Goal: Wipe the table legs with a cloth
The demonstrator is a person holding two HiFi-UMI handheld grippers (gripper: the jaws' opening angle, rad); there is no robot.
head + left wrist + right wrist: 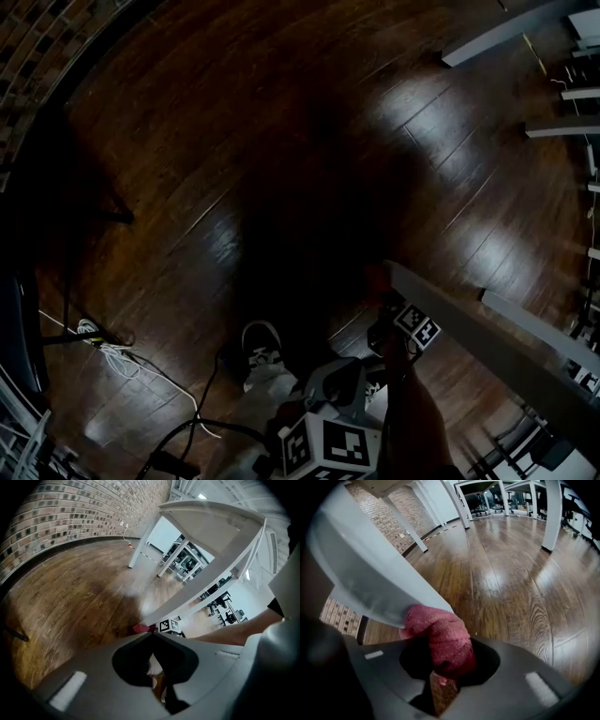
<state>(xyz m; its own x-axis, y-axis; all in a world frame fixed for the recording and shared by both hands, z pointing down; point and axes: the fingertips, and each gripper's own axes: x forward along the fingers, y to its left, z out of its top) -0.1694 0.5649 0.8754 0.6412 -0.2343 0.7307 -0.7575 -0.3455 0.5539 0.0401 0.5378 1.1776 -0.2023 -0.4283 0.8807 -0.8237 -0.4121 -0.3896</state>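
Between the jaws of your right gripper (439, 667) sat a bunched red cloth (439, 639), clamped tight and pressed against a white table leg (370, 578) near its lower end. Your left gripper (153, 641) had its jaws closed on each other with nothing in them. It was nearer to you than the right one and faced that gripper's marker cube (169, 625) and the cloth at the leg. Beneath both lay a dark, glossy plank floor (234, 169) with patches of glare, bounded on one side by a curving brick wall (70, 517). Other white table legs (548, 513) stood on it well apart, and office chairs (478, 501) showed far off in a brighter part of the room. Your right forearm (234, 632) reached forward and down beside the leg toward the boards. Your shoe (262, 349) was planted just left of the grippers. Farther left, a white cable (112, 352) and dark cables (187, 436) trailed over the floor, well apart from the leg.
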